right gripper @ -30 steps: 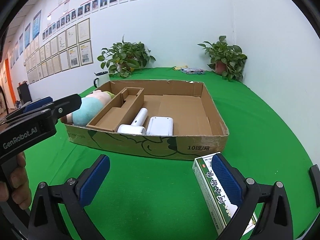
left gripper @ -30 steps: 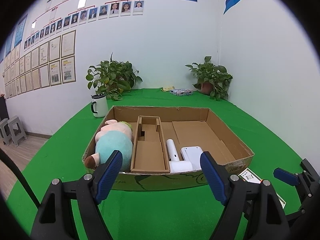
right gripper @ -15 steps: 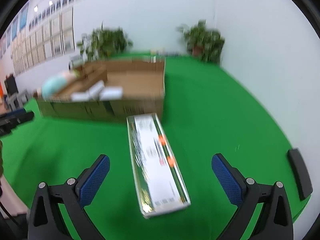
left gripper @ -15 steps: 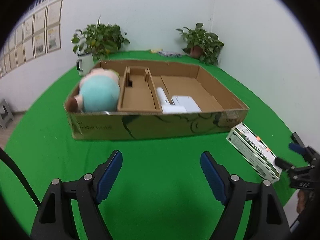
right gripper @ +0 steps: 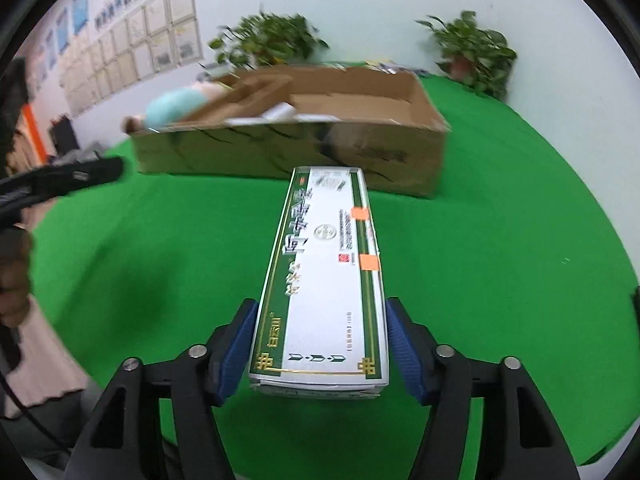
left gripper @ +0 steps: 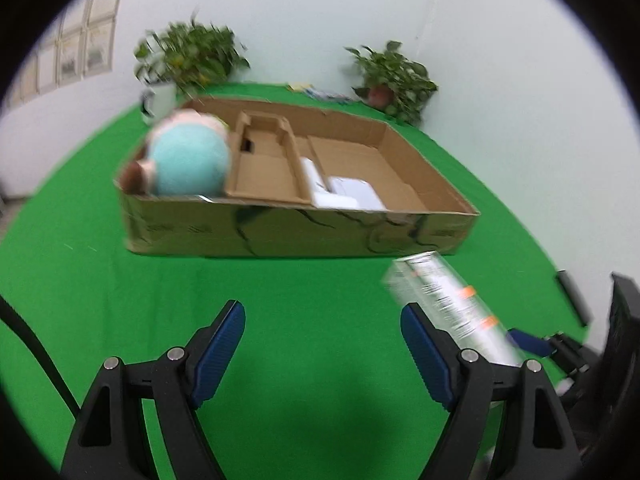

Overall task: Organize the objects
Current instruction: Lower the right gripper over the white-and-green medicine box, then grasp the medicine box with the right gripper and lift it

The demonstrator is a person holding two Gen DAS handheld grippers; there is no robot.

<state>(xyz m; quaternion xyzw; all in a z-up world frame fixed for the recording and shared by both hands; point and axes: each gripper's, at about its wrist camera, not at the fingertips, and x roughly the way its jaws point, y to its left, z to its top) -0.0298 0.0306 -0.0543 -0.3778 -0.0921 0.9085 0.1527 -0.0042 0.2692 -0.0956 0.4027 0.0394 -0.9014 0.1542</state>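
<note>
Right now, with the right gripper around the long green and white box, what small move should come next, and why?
Probably finish closing the right gripper on the green and white box. Its jaws have just been closing, and the box's near end lies between the blue pads, the left pad at its edge, a thin gap at the right one. The box lies on the green cloth, outside the cardboard tray.

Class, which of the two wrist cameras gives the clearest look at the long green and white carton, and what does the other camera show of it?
The right wrist view: the green and white carton lies centred between the right tongs, its printed top readable. The left wrist view shows the carton blurred at the right, partly behind a finger of the left tongs.
</note>
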